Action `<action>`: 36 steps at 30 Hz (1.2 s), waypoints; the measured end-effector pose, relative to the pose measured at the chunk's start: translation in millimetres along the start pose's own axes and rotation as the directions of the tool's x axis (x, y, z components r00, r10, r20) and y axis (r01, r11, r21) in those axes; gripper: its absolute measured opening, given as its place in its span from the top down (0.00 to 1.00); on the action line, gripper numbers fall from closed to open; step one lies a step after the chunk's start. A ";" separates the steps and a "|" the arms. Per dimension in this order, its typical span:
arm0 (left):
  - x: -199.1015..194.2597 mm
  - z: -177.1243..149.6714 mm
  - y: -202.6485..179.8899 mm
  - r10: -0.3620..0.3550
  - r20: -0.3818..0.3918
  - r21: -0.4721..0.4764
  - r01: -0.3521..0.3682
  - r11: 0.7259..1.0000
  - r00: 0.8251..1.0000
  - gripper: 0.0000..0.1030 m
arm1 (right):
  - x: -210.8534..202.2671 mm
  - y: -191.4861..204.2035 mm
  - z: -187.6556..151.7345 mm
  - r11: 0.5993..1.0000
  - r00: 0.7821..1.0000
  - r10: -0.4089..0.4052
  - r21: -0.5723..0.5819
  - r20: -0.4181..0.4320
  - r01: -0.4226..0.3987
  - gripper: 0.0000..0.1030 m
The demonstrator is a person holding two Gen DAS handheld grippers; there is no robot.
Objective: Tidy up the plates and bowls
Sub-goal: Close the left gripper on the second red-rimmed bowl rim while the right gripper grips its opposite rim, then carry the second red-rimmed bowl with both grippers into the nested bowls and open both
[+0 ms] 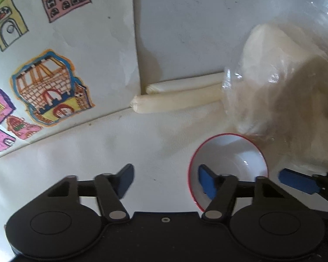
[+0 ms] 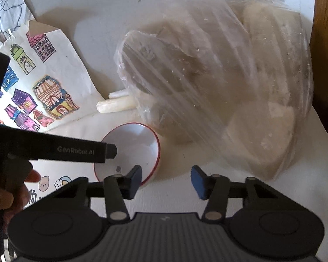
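Left wrist view shows the small white bowl (image 1: 228,166) with a red rim sitting on the white table (image 1: 142,148), just in front of the clear plastic bag (image 1: 290,100) of pale lumps. The left gripper (image 1: 165,182) has its jaws partly apart, with one blue finger inside the bowl, the other outside it, and its near rim between them; I cannot tell if they pinch it. The right gripper (image 2: 165,182), just beside the bowl, is parted and grips nothing, one finger over the rim.
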State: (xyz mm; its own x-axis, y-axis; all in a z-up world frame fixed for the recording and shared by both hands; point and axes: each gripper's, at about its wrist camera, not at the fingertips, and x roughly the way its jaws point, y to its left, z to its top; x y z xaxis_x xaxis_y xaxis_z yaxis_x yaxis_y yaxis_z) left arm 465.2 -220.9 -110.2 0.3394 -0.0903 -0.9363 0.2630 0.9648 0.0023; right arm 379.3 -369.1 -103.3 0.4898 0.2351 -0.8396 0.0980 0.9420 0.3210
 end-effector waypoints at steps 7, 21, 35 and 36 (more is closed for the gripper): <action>6.0 -3.9 -8.6 -0.074 -0.019 -0.013 0.073 0.997 0.997 0.75 | 4.9 5.3 2.7 1.000 1.000 0.001 0.001 -0.003 -0.001 0.63; 7.9 -27.0 -3.2 -0.127 -0.009 -0.077 0.126 0.989 0.992 0.93 | 7.0 11.6 7.2 0.998 0.998 0.031 -0.050 -0.050 -0.033 0.87; -27.2 -70.9 6.6 -0.203 0.005 -0.097 0.202 0.974 0.979 0.94 | -29.6 14.3 -16.0 0.993 0.995 0.057 -0.101 -0.079 -0.065 0.87; -31.2 -74.1 6.8 -0.209 0.009 -0.095 0.209 0.973 0.978 0.94 | -35.1 14.9 -18.5 0.992 0.995 0.058 -0.103 -0.076 -0.066 0.87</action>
State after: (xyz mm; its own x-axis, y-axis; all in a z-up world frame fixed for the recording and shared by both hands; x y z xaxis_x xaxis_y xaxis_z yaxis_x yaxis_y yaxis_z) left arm 389.5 -193.2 -107.0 0.2846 -0.2921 -0.9131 0.2415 0.9436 -0.2266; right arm 347.5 -358.8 -77.2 0.4270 0.3070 -0.8506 -0.0245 0.9442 0.3285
